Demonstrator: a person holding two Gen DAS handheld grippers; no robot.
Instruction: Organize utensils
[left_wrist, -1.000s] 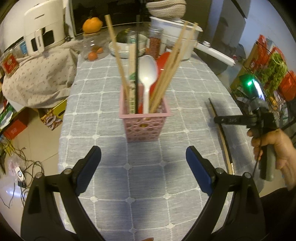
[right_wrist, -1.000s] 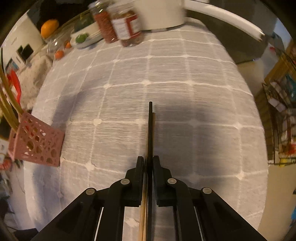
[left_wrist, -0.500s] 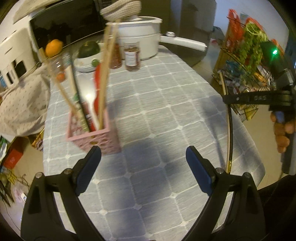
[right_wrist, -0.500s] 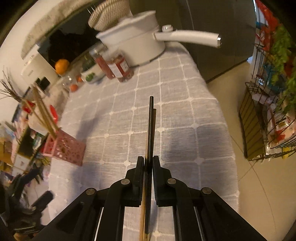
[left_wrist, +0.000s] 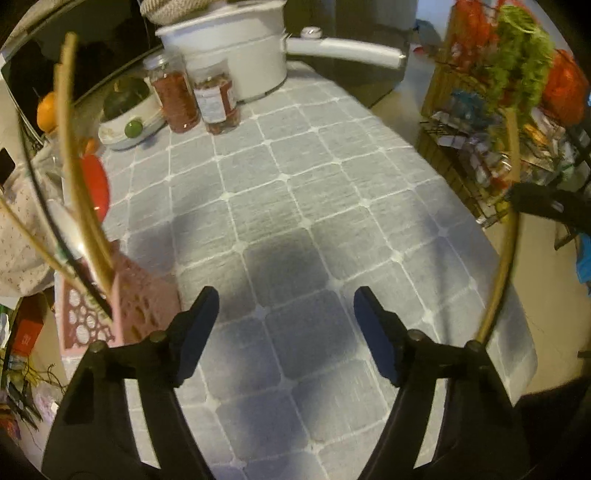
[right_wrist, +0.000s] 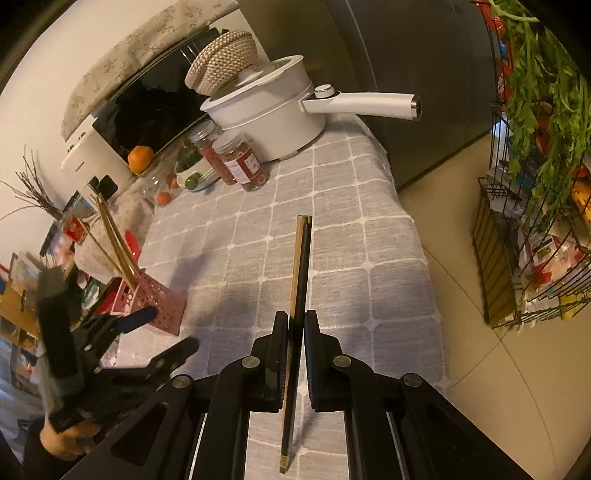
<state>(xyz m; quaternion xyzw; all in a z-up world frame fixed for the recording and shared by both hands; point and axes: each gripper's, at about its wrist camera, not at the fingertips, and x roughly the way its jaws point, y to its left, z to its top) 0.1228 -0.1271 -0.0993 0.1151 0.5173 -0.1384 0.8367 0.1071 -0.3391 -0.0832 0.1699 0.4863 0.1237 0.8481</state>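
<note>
My right gripper (right_wrist: 294, 325) is shut on a pair of chopsticks (right_wrist: 300, 266), one black and one wooden, held above the table and pointing away. They also show in the left wrist view (left_wrist: 506, 236) at the right edge. My left gripper (left_wrist: 286, 314) is open and empty, low over the grey checked tablecloth (left_wrist: 295, 206). The pink utensil basket (left_wrist: 99, 314) stands just left of it, with several chopsticks (left_wrist: 74, 166) and a red utensil (left_wrist: 96, 184) upright in it. The basket also shows in the right wrist view (right_wrist: 151, 302), with the left gripper (right_wrist: 159, 336) beside it.
A white pot with a long handle (right_wrist: 273, 107), two spice jars (left_wrist: 199, 98), a bowl of fruit (left_wrist: 125, 118) and an orange (right_wrist: 140, 158) stand at the table's far end. A wire rack with greens (right_wrist: 535, 147) stands on the floor to the right.
The right gripper has lifted the chopsticks off the table and raised them. The left gripper has swung right, so the pink basket has moved from centre to the left edge of its view.
</note>
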